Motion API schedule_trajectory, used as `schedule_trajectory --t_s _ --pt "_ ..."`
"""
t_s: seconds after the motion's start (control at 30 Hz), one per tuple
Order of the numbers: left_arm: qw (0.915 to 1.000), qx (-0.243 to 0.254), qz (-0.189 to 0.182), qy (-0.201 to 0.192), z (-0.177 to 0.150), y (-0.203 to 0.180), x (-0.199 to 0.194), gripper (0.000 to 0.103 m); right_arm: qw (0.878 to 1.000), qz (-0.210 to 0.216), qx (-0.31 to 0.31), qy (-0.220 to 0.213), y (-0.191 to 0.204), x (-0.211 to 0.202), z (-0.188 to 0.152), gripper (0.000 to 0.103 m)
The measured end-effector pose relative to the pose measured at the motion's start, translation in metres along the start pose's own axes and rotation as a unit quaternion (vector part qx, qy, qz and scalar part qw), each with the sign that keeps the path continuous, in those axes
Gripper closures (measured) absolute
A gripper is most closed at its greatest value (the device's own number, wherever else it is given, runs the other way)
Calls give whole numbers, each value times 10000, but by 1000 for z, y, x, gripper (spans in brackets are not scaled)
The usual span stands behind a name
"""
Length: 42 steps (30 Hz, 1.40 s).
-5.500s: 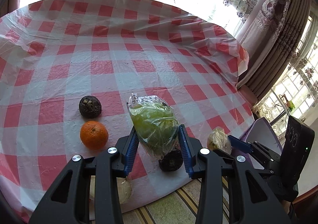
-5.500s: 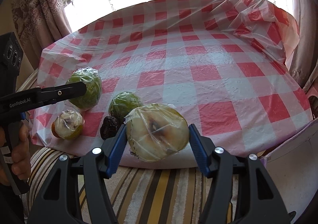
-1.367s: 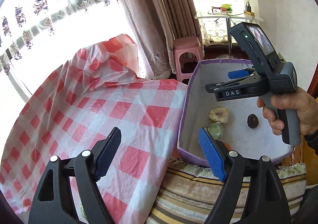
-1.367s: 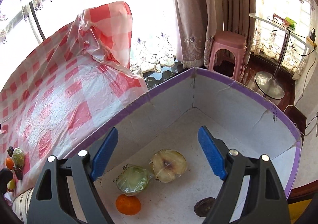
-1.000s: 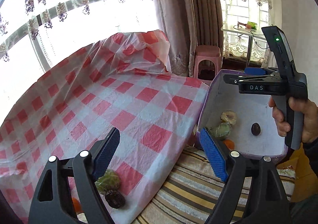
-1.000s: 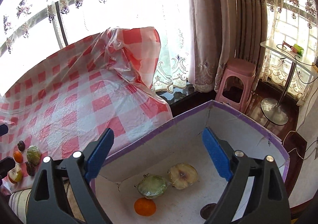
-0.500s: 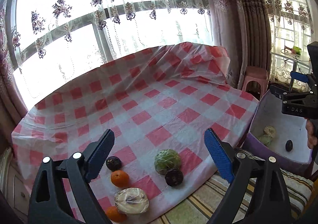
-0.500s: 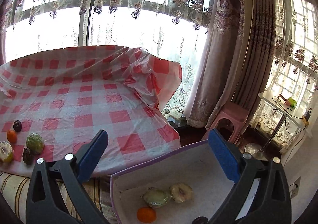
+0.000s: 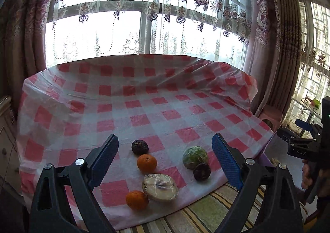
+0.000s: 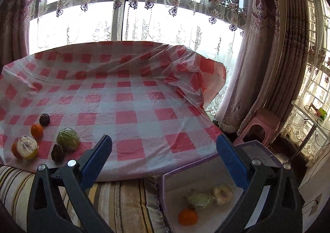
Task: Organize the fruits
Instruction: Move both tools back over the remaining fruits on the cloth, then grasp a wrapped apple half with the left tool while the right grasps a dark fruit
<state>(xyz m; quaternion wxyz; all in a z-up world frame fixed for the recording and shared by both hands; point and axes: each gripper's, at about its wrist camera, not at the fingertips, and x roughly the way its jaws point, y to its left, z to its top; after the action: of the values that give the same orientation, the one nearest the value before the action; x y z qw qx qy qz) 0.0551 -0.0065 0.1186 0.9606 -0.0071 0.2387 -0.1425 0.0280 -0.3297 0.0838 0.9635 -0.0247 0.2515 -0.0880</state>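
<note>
Left gripper (image 9: 165, 157) and right gripper (image 10: 165, 157) jaws just opened wide, nothing held. Six fruits (image 9: 146, 163) seen on checked cloth (image 9: 144, 105); three fruits seen in purple-rimmed box (image 10: 206, 162).

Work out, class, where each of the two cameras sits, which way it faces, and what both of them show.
Left wrist: on the left gripper, facing the checked tablecloth and window; own open fingers show, plus the right gripper at the edge.
Right wrist: on the right gripper, facing the table's right end and the purple-rimmed box; only its open fingers show.
Shared: the wrapped green fruit.
</note>
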Motion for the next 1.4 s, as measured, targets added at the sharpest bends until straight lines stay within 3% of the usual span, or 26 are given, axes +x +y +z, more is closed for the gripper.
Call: schedule_trajectory --t_s 0.17,0.27,0.43,0.6,0.73,1.0,1.13,1.3,1.4 --pt "9963 -814 10 265 -17 42 3 14 9956 843 138 374 15 15 -13 2" --pt "9908 -1310 80 344 -30 64 6 14 9921 1085 188 594 25 25 -20 2" --pt "9843 -1606 24 732 -54 75 21 21 9869 1356 58 871 46 38 -31 2" --pt "9798 -1716 -189 1006 -69 74 33 31 9834 1527 -200 962 63 44 -32 2" --pt "9803 -1652 -282 1049 -70 71 35 33 9800 1651 -324 1065 73 49 -33 2" --pt "9874 -811 -167 1349 -76 40 47 33 9724 1928 -562 1191 98 59 -30 2" --pt "9852 -952 -266 1402 -78 46 50 33 9692 2004 -775 1202 113 61 -29 2" --pt "9806 -1317 -379 1399 -83 60 50 41 9655 2077 -986 1222 128 64 -27 3" --pt "9830 -1292 -376 1250 -83 58 45 42 9630 2113 -1073 1281 135 68 -27 6"
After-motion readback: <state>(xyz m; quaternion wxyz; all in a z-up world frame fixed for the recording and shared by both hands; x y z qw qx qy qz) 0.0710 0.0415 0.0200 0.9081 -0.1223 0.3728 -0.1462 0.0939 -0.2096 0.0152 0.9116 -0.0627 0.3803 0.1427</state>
